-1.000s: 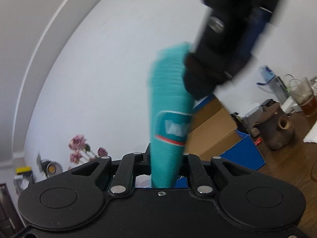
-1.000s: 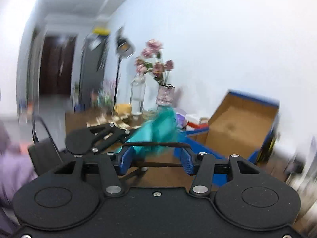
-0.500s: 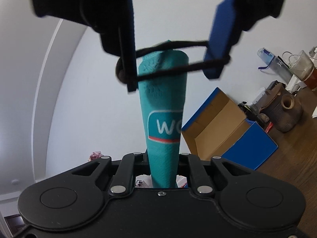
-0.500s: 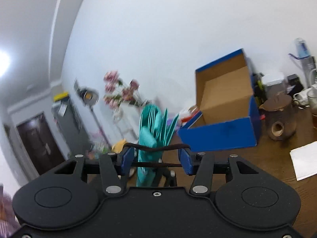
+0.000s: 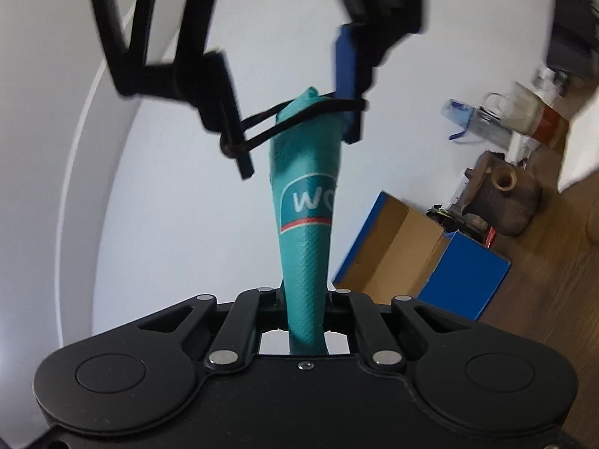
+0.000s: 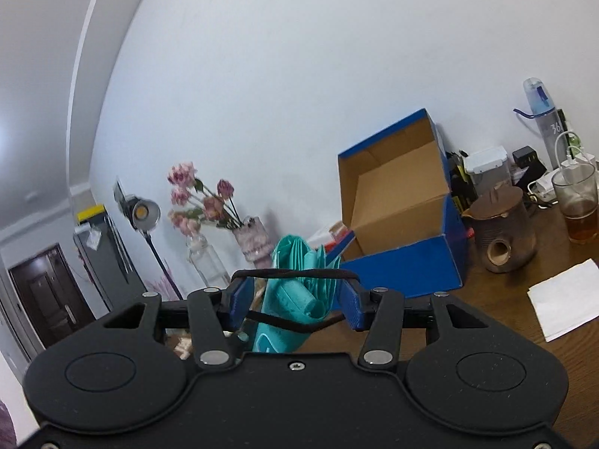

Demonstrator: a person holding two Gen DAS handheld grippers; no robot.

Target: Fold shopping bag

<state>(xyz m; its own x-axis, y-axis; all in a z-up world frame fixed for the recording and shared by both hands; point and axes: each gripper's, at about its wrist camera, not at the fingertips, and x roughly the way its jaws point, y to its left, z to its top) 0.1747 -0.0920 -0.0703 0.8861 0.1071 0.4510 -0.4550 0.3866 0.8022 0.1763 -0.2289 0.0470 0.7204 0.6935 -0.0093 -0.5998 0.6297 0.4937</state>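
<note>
So compared to half a second back, the right gripper (image 5: 295, 112) has come lower over the tip of the rolled-up shopping bag (image 5: 305, 220) in the left wrist view, and the black elastic band (image 5: 299, 114) stretched across its fingers now sits around the very top of the roll instead of just above it. The whole view has rolled too, with the blue box (image 5: 430, 258) sliding toward 4 o'clock. The left gripper (image 5: 305, 301) is pressed together, pinching the bottom end of the bag, which stands up toward 12 o'clock from it. The right gripper (image 6: 295, 299) is spread about halfway, its blue pads (image 6: 239, 299) holding the band open with the bag's pleated end (image 6: 299, 284) poking up between them; the pads don't look like they're squeezing the bag itself. Progress-wise, the folding and rolling look basically done, since it's a tight teal tube already. What's left, I'd guess, is working the band further down the roll and letting it snap on, then setting the bundle on the wooden table (image 6: 524, 299).
</note>
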